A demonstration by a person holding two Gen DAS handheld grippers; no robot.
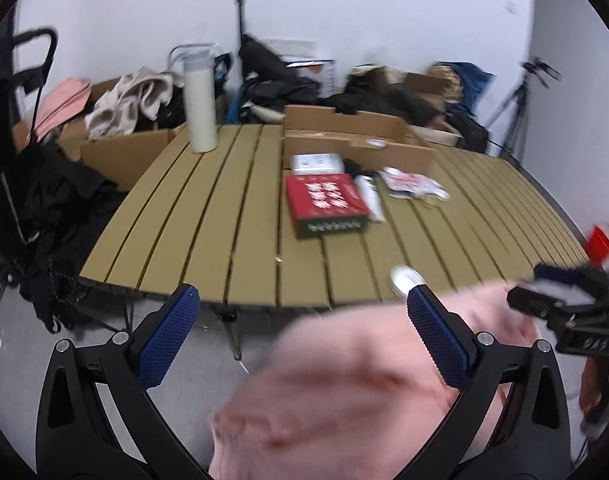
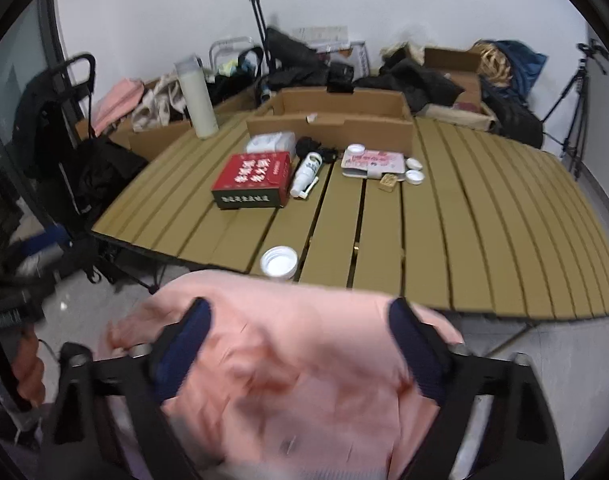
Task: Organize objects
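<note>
Lying blurred below the near edge of the table (image 2: 484,216), a pink cloth (image 2: 300,364) fills the space between both tools. The right gripper (image 2: 300,344) stands fairly wide with cloth between its blue pads (image 2: 414,344); whether they press on it I cannot tell. The left gripper (image 1: 304,340) is spread wide, cloth beneath it. On the table sit a red box (image 2: 253,178), a white bottle (image 2: 306,174), a cap (image 2: 279,261), a tall cylinder (image 2: 196,98) and a carton (image 2: 336,114).
</note>
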